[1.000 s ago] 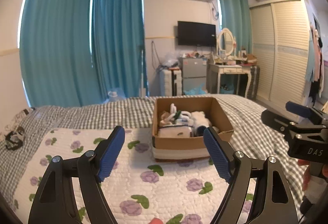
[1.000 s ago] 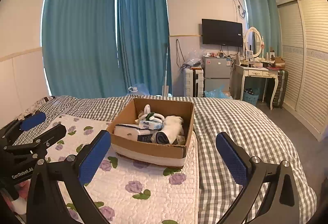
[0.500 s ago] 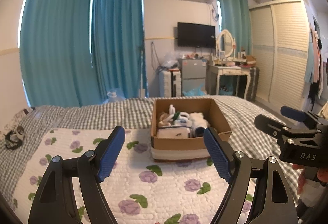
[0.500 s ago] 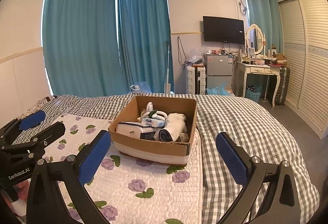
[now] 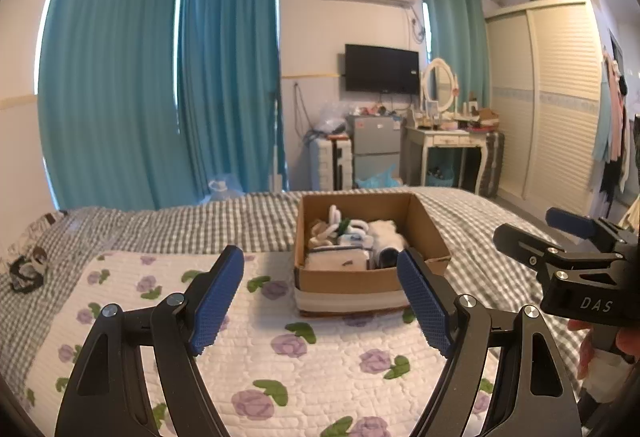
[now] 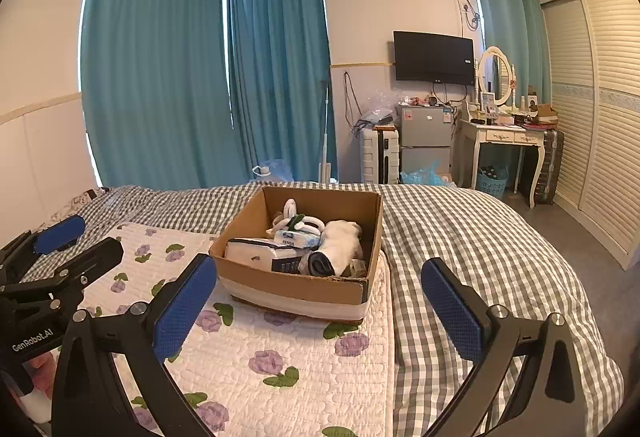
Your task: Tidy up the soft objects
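Observation:
A brown cardboard box (image 5: 360, 279) (image 6: 296, 285) stands on a white quilt with purple flowers (image 5: 260, 341) (image 6: 280, 357) on the bed. It holds soft things: a white plush toy (image 6: 342, 241), a white and green looped toy (image 6: 296, 221), a tissue pack (image 6: 298, 237), a white folded pack (image 6: 256, 251) and a dark rolled sock (image 6: 320, 263). My left gripper (image 5: 320, 297) is open and empty, well short of the box. My right gripper (image 6: 320, 303) is open and empty, also in front of the box. Each gripper shows at the edge of the other's view.
The bed has a grey checked cover (image 6: 480, 237). A small black and white item (image 5: 26, 269) lies at its left edge. Beyond the bed stand teal curtains (image 5: 160, 97), a small fridge (image 6: 424, 141), a white dressing table (image 6: 504, 137) and a wardrobe (image 6: 600, 117).
Both grippers have drawn back a little from the box, which looks smaller in both views. Both stay open and empty.

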Available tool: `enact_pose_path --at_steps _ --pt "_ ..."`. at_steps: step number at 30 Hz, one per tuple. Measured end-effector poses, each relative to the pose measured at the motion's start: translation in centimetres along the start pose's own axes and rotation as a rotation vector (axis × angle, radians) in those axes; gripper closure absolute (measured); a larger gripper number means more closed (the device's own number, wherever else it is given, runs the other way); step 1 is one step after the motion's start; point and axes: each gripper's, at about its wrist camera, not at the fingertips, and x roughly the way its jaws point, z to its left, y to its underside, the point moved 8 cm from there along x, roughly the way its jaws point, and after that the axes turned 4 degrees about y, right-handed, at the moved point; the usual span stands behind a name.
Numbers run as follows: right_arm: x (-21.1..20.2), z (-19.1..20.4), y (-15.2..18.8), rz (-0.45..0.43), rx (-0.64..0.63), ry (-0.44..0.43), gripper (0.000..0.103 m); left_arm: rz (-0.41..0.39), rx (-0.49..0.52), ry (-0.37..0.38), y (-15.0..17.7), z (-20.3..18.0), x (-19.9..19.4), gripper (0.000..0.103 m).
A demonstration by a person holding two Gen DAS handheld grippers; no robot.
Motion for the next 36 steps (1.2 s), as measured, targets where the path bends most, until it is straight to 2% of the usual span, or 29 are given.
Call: enact_pose_path --at_steps 30,36 --pt "0.29 0.12 0.36 0.006 0.004 -0.005 0.0 -0.001 -0.019 0.012 -0.36 0.19 -0.06 0.023" --pt "0.43 0.04 0.46 0.012 0.01 -0.004 0.0 0.008 -0.008 -0.013 -0.34 0.45 0.19 0.023"
